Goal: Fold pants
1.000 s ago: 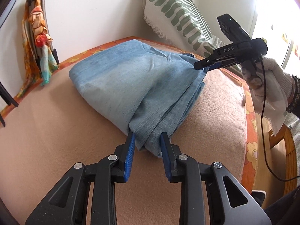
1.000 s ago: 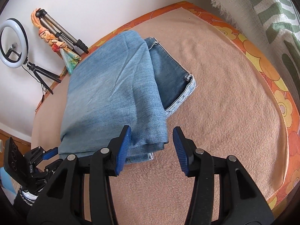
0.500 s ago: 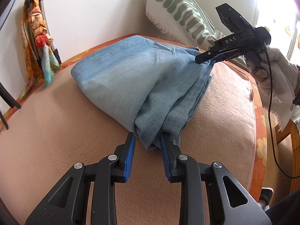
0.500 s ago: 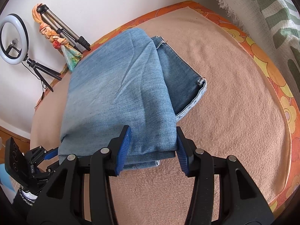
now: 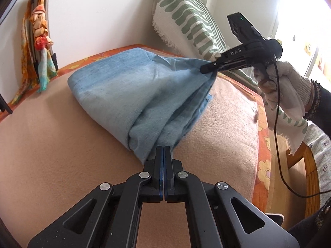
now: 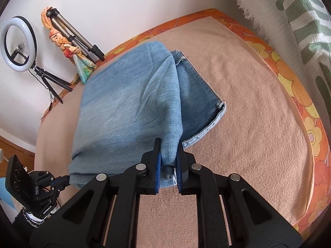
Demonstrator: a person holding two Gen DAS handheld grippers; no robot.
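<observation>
1. Two grippers pinch the folded pants (image 5: 132, 95) at neighbouring corners: the left gripper (image 5: 163, 150) has its jaws pressed together on a thin edge of denim.
2. The right gripper (image 6: 168, 155) is closing its jaws on a thick fold of denim.
3. Both corners lift off the tan blanket (image 6: 258, 113); the rest lies on it.
4. Beyond stand a striped pillow (image 5: 190, 20) and a ring light (image 6: 18, 43).

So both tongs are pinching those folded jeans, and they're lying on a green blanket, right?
Not green. Both tongs, left and right, do pinch the jeans, but the blanket is peach with an orange flowered border, as the right wrist view shows.
</observation>
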